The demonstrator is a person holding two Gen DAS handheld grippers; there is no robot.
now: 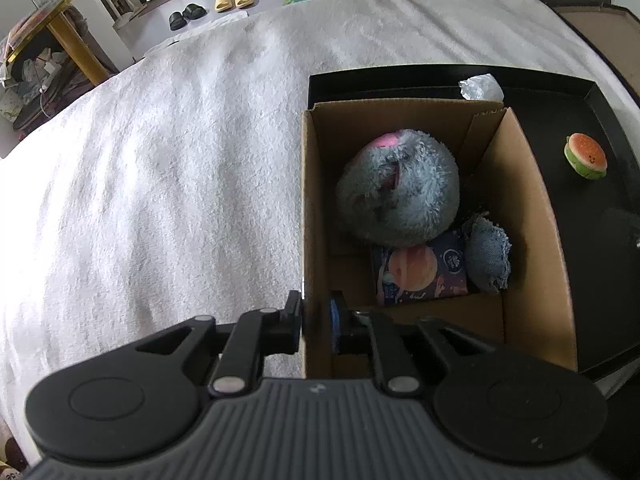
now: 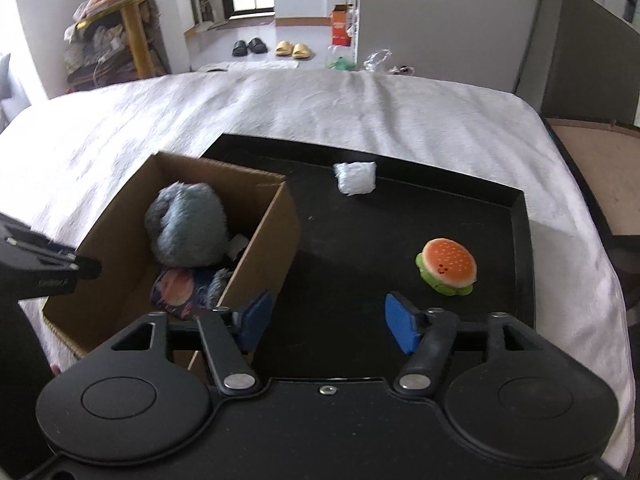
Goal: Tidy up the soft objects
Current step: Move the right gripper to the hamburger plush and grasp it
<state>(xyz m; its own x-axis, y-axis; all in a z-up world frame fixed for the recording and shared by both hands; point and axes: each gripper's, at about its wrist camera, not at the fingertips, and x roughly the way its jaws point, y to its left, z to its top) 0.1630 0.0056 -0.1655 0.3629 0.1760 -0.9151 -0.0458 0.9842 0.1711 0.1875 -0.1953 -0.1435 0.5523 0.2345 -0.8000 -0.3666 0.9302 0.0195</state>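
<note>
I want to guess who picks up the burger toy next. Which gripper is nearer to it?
Right. The right gripper hangs open over the black tray, the burger toy just ahead beside its right finger. The left gripper straddles the cardboard box wall, the box between it and the toy.

No text can be made out: the small white lettering on the left claw (image 2: 86,268), left of the right claw (image 2: 330,322), is too blurred.

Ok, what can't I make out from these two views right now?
- Left wrist: white packet partly behind the cardboard box wall.
- Right wrist: denim piece mostly hidden by box wall.
- Both: what lies under the grey plush.
- Left gripper: whether pads press the box wall, unclear.
</note>
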